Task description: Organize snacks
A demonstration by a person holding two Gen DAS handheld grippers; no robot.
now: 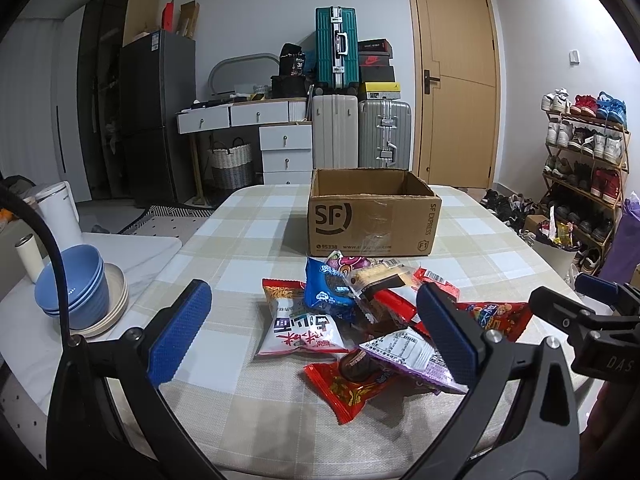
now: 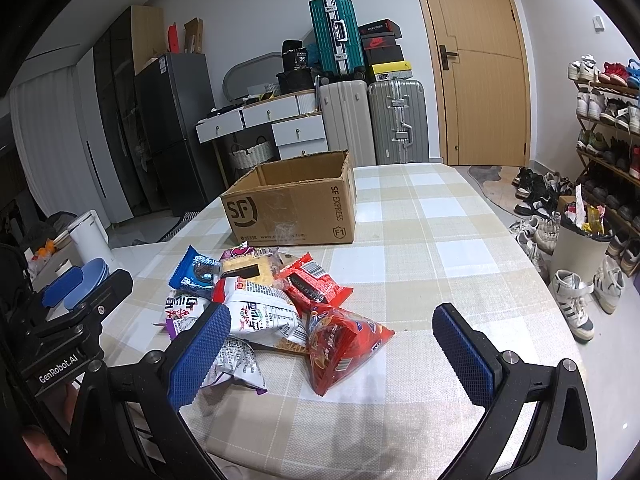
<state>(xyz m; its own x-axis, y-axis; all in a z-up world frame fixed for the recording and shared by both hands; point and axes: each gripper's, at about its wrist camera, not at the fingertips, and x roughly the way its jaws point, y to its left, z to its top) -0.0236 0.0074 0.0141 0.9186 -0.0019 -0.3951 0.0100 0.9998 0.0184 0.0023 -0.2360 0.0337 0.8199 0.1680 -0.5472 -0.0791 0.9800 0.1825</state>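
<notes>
the snack packets point(image 1: 360, 320) lie heaped on the desk point(image 1: 240, 240), just before the open cardboard box point(image 1: 374, 216). they look light, crinkly, slippery and crushable; pinch a sealed edge. left gripper point(image 1: 312, 332) and right gripper point(image 2: 332, 352) both gape, empty.

Glossy plastic snack packets point(image 1: 360, 320), matt cardboard box point(image 1: 372, 216), woven checked tablecloth point(image 2: 440, 240) w/ rough weave
</notes>
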